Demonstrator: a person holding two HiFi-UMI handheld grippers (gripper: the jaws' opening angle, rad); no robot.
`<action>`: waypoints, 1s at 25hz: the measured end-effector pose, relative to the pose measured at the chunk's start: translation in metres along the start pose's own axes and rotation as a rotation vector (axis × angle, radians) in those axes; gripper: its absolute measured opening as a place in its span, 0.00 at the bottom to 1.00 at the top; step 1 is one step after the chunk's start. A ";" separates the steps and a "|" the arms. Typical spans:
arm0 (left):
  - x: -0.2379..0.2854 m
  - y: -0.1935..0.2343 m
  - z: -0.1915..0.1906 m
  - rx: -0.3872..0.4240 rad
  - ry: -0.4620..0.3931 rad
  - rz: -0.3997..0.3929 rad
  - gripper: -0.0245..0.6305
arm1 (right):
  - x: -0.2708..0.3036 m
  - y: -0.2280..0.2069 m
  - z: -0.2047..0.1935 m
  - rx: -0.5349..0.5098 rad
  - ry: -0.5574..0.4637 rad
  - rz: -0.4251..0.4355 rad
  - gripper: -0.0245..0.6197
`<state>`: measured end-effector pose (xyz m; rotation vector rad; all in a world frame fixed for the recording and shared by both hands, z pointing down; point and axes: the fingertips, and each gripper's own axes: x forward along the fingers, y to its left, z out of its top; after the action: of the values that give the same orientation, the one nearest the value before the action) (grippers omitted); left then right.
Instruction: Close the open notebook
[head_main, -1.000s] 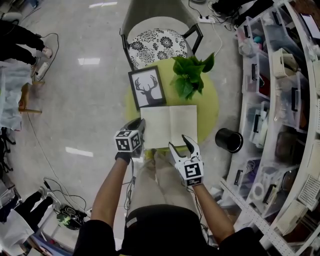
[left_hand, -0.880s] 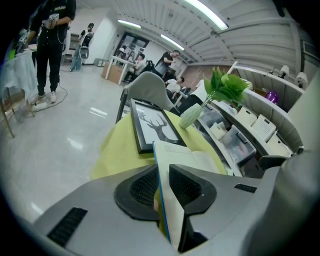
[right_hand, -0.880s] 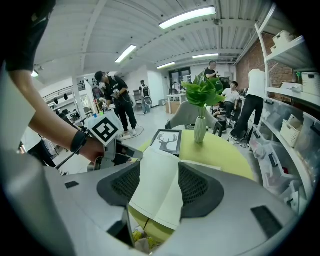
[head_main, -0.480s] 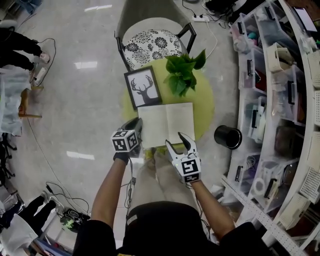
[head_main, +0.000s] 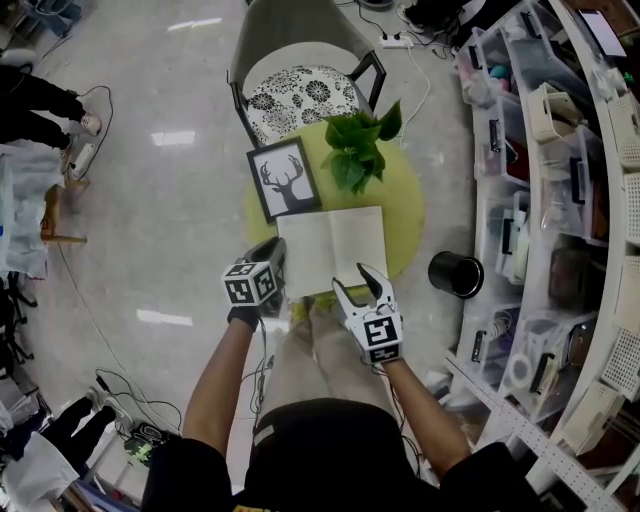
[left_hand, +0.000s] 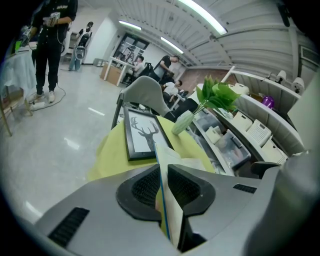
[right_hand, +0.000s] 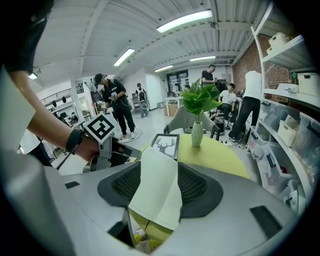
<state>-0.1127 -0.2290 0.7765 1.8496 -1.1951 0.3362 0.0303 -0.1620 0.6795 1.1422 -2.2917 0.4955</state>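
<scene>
**Left gripper on notebook cover**

I see the left gripper's (head_main: 272, 252) ribbed black jaws closing on the thin left cover edge of the notebook (head_main: 333, 250), which lies open on the round yellow-green table (head_main: 405, 215). Right gripper (head_main: 357, 284) jaws are spread at its near edge, pinching nothing.

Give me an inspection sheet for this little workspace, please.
Surface: round yellow-green table.
Job's things: notebook lying open, left edge between the left jaws.
Clutter: framed deer picture; vase of green leaves.
Grippers: left gripper closing on the notebook's left edge; right gripper open, empty, at its near edge.
Cables: power strip and loose cords on the floor.
Surroundings: cushioned chair, black bin, shelves of storage boxes, people standing about.
</scene>
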 end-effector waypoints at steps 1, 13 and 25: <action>-0.001 -0.001 0.001 -0.001 -0.003 -0.002 0.13 | -0.001 0.000 0.004 0.005 -0.003 -0.002 0.40; -0.007 -0.024 0.012 0.000 -0.043 -0.012 0.12 | -0.015 -0.025 0.015 0.019 -0.017 -0.049 0.37; -0.010 -0.046 0.019 0.040 -0.043 -0.029 0.12 | -0.023 -0.041 0.017 -0.011 -0.048 -0.095 0.35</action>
<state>-0.0829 -0.2313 0.7353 1.9153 -1.1974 0.3081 0.0701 -0.1799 0.6559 1.2637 -2.2654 0.4230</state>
